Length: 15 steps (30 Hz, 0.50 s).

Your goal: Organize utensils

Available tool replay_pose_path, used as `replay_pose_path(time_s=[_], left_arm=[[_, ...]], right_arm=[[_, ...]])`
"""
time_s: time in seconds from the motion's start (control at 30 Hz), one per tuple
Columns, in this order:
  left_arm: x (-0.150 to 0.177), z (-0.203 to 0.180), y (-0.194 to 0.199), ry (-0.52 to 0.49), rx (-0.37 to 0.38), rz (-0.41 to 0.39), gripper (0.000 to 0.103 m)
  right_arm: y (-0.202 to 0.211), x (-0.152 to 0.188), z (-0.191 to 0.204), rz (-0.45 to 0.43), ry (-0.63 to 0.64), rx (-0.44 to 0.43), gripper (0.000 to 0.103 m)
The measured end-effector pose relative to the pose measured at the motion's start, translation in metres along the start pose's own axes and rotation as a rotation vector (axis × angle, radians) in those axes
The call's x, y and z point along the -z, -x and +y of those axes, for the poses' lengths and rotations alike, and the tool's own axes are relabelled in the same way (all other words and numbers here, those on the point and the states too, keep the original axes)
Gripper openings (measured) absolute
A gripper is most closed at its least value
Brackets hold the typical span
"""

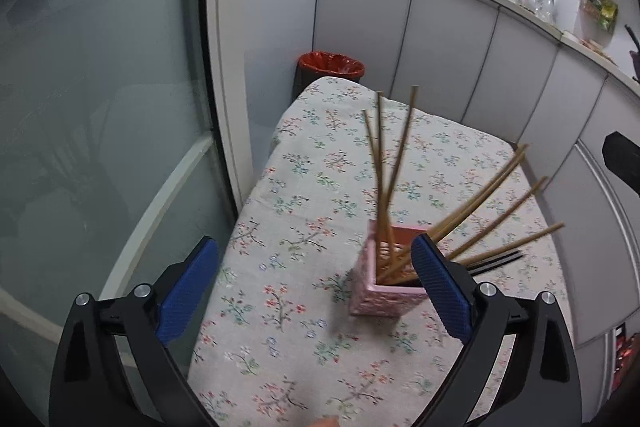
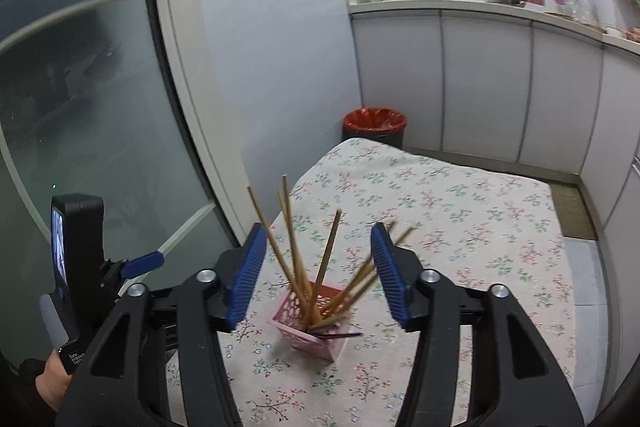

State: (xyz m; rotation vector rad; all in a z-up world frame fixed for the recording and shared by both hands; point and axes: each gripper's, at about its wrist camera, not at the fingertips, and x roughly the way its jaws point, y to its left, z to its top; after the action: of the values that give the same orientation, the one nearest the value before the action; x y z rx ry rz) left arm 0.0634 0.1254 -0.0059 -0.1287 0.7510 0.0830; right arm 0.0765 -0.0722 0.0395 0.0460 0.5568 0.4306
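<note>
Your left gripper [image 1: 316, 291] is spread wide and your right gripper [image 2: 318, 275] is parted too, neither pinching anything. The pink basket [image 2: 316, 323] stands on the flowered tablecloth [image 2: 460, 227] with the wooden chopsticks [image 2: 294, 239] fanned out in it, beside a dark utensil [image 1: 498, 263].

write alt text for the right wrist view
A pink perforated plastic holder stands on a floral tablecloth, holding splayed wooden chopsticks and a black utensil. The right hand-held gripper frames it with blue pads open, gripping nothing. A red-lined bin sits beyond the table.
</note>
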Motion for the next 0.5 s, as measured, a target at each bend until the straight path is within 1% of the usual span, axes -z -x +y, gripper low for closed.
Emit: replay_pose_path(time_s=[0.03,0.1,0.2,0.27,0.33,0.5], left_arm=[[0.001,-0.004,0.006,0.003,-0.003,-0.002,0.094],[0.005,-0.015,0.024,0.006,-0.014,-0.026,0.096],[0.014,-0.038,0.052,-0.045,-0.014,-0.081,0.096],[0.02,-0.055,0.067,-0.082,-0.03,-0.091,0.096],[0.026,-0.066,0.079,-0.103,-0.02,-0.097,0.096],[0.035,-0.082,0.104,-0.111,-0.018,-0.142,0.096]], right_arm=[[0.009,-0.001,-0.005,-0.004,-0.01,0.017,0.06],[0.024,0.0,-0.016,-0.01,-0.022,0.055,0.075],[0.044,0.006,-0.028,-0.021,-0.028,0.112,0.093],[0.058,0.014,-0.036,-0.029,-0.03,0.152,0.096],[0.069,0.02,-0.043,-0.014,-0.038,0.197,0.096],[0.099,0.038,-0.058,0.012,-0.062,0.303,0.096]])
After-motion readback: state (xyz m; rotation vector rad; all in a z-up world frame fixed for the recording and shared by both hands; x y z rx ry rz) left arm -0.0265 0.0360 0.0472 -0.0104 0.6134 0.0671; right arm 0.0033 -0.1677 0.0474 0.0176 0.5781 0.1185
